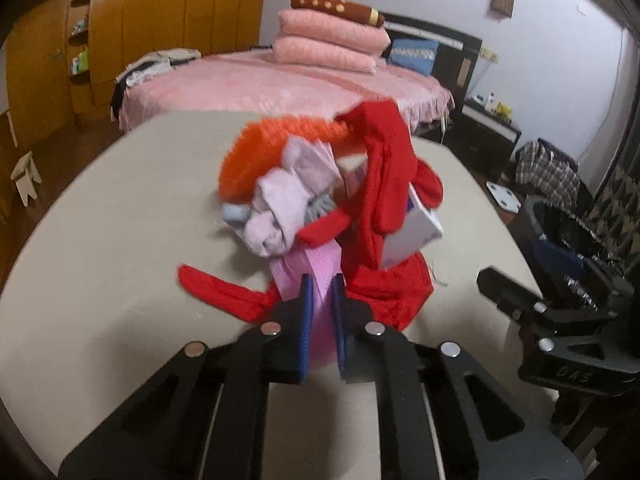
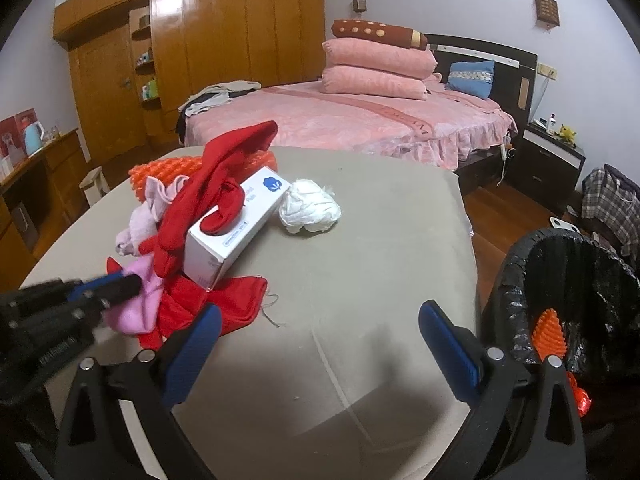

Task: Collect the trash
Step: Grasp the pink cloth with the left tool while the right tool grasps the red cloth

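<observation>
A heap of clutter lies on the beige table (image 2: 360,248): red cloth (image 1: 384,184), an orange spiky mat (image 1: 260,152), pale pink socks (image 1: 280,208), a white box (image 2: 236,224) and a crumpled white wad (image 2: 310,208). My left gripper (image 1: 322,280) is shut on a pink cloth (image 1: 316,268) at the heap's near edge; it also shows in the right wrist view (image 2: 120,288). My right gripper (image 2: 320,316) is open and empty over the table's near right part. A black-lined trash bin (image 2: 568,292) stands right of the table, with an orange spiky piece (image 2: 548,332) inside.
A pink bed (image 2: 360,120) with stacked pillows stands behind the table. A wooden wardrobe (image 2: 224,40) fills the back left. A dark nightstand (image 2: 552,160) and a checked bag (image 2: 608,200) are at the right. A small white stool (image 1: 26,172) stands at the left.
</observation>
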Demonstrator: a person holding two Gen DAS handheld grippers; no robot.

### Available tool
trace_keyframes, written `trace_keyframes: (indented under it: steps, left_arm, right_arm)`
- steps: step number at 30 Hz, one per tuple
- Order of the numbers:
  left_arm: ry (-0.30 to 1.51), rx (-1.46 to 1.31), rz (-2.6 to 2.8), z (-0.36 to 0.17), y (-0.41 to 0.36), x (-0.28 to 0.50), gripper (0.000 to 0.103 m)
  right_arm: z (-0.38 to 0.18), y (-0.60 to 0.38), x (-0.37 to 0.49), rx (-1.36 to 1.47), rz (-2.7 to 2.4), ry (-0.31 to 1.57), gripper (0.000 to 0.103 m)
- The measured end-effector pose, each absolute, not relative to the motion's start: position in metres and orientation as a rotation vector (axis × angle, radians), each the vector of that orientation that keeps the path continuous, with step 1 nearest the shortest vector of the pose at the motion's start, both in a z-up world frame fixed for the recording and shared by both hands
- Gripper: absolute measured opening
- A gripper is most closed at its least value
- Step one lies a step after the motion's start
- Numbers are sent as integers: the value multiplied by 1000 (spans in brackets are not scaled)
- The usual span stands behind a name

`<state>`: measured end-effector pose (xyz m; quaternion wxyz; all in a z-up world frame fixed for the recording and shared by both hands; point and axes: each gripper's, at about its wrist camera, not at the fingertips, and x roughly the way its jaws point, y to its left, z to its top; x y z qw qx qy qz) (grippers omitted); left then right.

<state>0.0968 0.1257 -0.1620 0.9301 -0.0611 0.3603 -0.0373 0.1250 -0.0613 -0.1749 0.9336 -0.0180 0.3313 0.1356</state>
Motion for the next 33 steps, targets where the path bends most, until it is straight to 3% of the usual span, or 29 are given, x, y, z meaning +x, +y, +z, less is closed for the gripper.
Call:
trace_keyframes:
  steps: [9, 20, 22, 26, 28, 30, 33]
  left_arm:
    - [647, -128, 5, -140, 158, 72, 7]
    - [683, -127, 94, -154, 189, 80, 7]
    - [686, -132, 92, -155, 191, 80, 7]
    - [692, -148, 97, -157, 196, 81, 7]
    - [695, -143, 98, -158, 194, 82, 7]
    - [699, -133, 96, -159, 192, 82, 7]
    - [708, -131, 100, -160, 192, 83, 7]
  right_arm:
    - [-173, -41, 126, -23, 341, 680, 97]
    - [-189, 7, 134, -78, 400, 783, 93]
    - [-196, 15, 139, -101, 422, 831, 68]
    - [-201, 23, 140, -104, 460, 865, 51]
    - [-200, 31, 133, -141, 492, 845, 28]
    - [-199, 42, 125, -199, 517, 823, 15]
    - [-200, 46, 121, -231, 510, 814, 14]
